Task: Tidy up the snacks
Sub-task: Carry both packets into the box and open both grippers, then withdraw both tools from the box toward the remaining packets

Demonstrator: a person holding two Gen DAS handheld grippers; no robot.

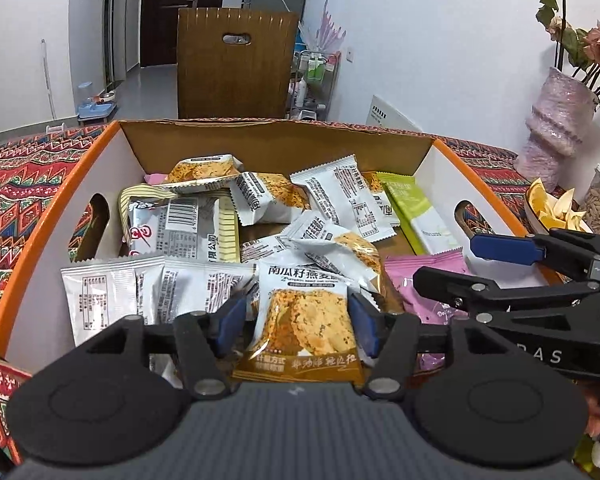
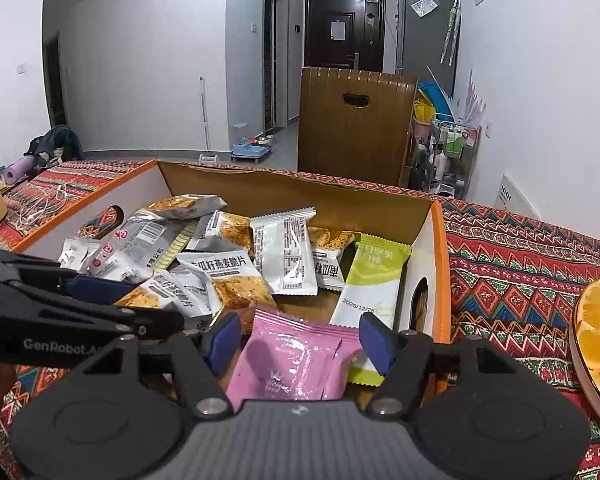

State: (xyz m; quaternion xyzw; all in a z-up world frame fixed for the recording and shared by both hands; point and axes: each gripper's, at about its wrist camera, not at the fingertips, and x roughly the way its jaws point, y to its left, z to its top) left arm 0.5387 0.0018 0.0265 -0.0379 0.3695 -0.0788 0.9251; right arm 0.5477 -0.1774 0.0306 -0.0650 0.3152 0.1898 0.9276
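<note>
Patterned red cloth point(image 2: 520, 264) covers the surface, and on it stands an orange-rimmed cardboard box point(image 1: 40, 216) heaped with snack packets; every place below is given relative to this box. At its near edge, toward the middle, the left gripper point(image 1: 298, 320) has its jaws partly open around an oat-crisp packet point(image 1: 304, 320); the blue pads flank the wrapper, and whether they press it I cannot tell. Near the box's right wall, the right gripper point(image 2: 300, 344) is spread wider around a pink packet point(image 2: 288, 360), pads apparently clear of it. A green-and-white sachet point(image 2: 372, 284) lies along that right wall. Beyond it, outside the box, sits a plate of orange slices point(image 2: 596, 340). The step in hand looks like picking or placing packets for sorting; next, each gripper probably needs to close squarely on its packet without snagging neighbours.
</note>
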